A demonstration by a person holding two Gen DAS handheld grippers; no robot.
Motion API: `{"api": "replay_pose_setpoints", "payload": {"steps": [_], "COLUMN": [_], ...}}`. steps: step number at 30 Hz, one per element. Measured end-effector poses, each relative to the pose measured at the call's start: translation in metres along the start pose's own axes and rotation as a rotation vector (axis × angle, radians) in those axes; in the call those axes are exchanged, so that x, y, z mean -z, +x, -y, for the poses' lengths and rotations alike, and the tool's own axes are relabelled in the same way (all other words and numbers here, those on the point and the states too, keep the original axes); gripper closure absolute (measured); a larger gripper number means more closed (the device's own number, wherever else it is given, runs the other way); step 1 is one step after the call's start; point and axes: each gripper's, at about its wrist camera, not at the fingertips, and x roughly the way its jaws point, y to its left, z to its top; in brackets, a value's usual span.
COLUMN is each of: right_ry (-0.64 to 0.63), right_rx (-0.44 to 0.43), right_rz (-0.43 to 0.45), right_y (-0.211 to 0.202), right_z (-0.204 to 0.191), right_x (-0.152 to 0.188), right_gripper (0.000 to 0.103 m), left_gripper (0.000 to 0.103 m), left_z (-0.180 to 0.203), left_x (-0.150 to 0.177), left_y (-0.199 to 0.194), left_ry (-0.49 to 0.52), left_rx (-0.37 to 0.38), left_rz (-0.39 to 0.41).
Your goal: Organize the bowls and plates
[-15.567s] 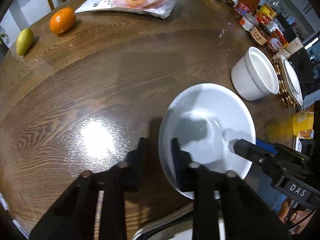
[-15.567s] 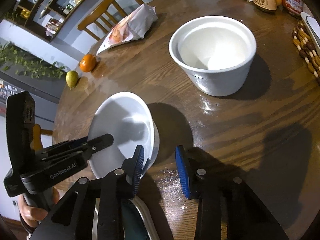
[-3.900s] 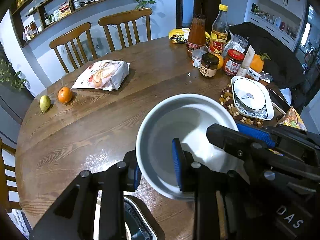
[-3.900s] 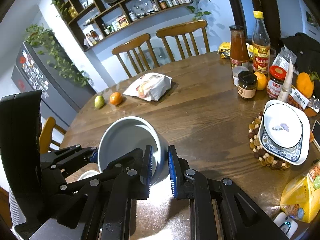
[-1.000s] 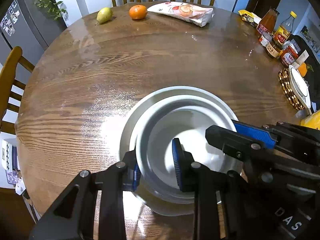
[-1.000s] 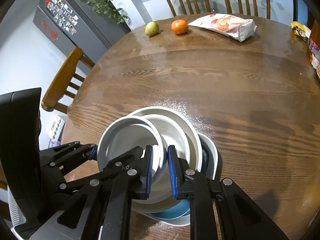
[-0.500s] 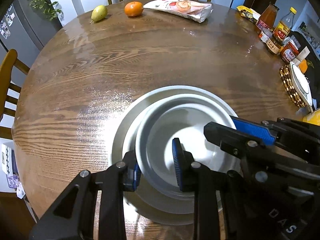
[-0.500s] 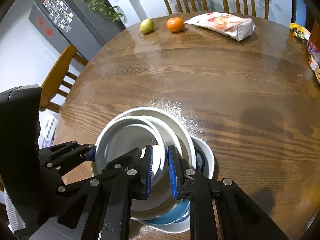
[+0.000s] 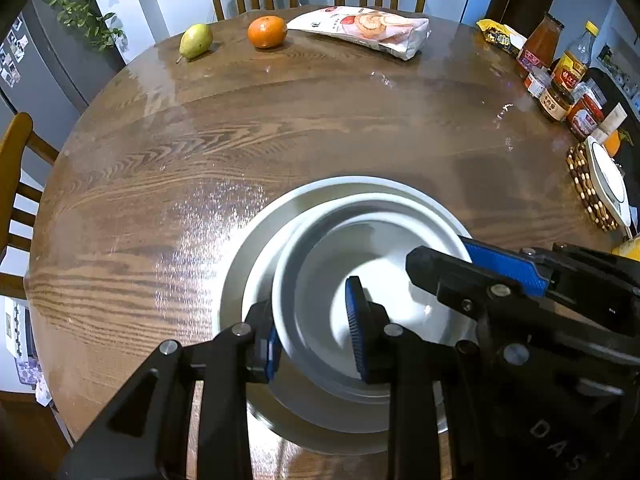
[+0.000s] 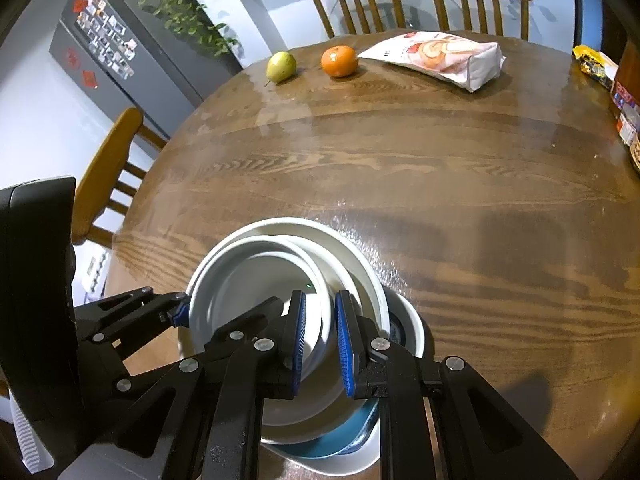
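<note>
The left claw [image 9: 314, 330] pinches the near rim of a white bowl [image 9: 372, 280], one blue pad outside the wall and one inside. The right claw [image 10: 320, 344] pinches the same bowl's rim on the opposite side. The bowl is plain, glossy and deep, and it sits nested inside a wider white bowl [image 9: 260, 232] at the near edge of the round wooden worktop [image 9: 320, 128].

Only the right wrist view shows what lies under these two: a teal dish [image 10: 336, 440] and a white plate [image 10: 360, 464] at the bottom of the stack. Only the left wrist view shows the jars and bottles [image 9: 560, 80] at the far right, with a patterned plate [image 9: 608, 184] on a beaded mat [image 9: 584, 188].

Across the worktop lie a pear [image 9: 195, 40], an orange [image 9: 267, 31] and a snack bag [image 9: 364, 28].
</note>
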Motion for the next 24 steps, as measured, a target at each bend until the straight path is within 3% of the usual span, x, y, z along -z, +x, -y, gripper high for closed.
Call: {"api": "replay_pose_setpoints", "payload": {"steps": [24], "right_ry": [0.026], "right_rx": [0.018], "right_rz": [0.017], "right_y": [0.013], "right_z": [0.011], "right_x": [-0.032], "right_gripper": [0.085], "left_gripper": [0.076], "left_z": [-0.004], "left_x": [-0.034], "left_y": [0.014], "left_ry": [0.045], "left_rx": [0.010], "left_rz": [0.001]}}
